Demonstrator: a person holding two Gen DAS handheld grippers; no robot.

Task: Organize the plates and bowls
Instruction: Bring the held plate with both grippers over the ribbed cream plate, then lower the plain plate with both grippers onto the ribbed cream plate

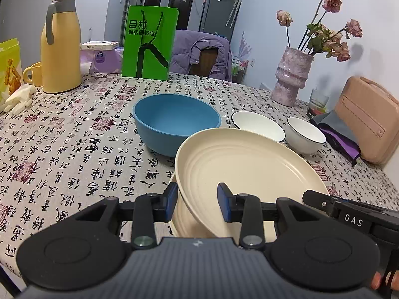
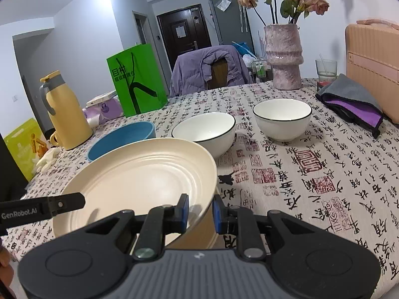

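Plate (image 1: 239, 164), cream, round, ribbed in concentric rings; held tilted above the table's near edge, both grippers on its rim. Beneath it a second cream piece (image 1: 184, 221), probably another plate or a stack, is only partly visible.

Grip, left gripper (image 1: 197, 203): jaws narrowed with the near rim between the blue pads; the left pad meets the underside, the right pad lies on the upper face. It reads as a pinch on the plate.

Grip, right gripper (image 2: 200, 214): jaws nearly together, pinching the opposite rim edge-on.

Handling, judged: stiff and light for its span, likely plastic or fibre rather than ceramic; the smooth glaze-like surface may slide in the pads if tilted further. The rim is the only practical hold, and two opposed holds keep it level.

Bowls: blue bowl (image 1: 177, 124) just behind the plate; two white bowls with dark rims, one (image 2: 204, 130) near the plate, the other (image 2: 283, 118) apart to its right. All stand upright on the tablecloth (image 1: 74, 154).

Surroundings: yellow jug (image 1: 61, 44), green paper bag (image 1: 148, 42), pink vase (image 1: 291, 74) with dried flowers, pink case (image 1: 366, 119), folded cloth (image 2: 354, 102).

Obscured: the lower cream piece's shape and count; the plate's near rim behind the gripper bodies; a fingertip at each frame's bottom corner is all that shows of the person.
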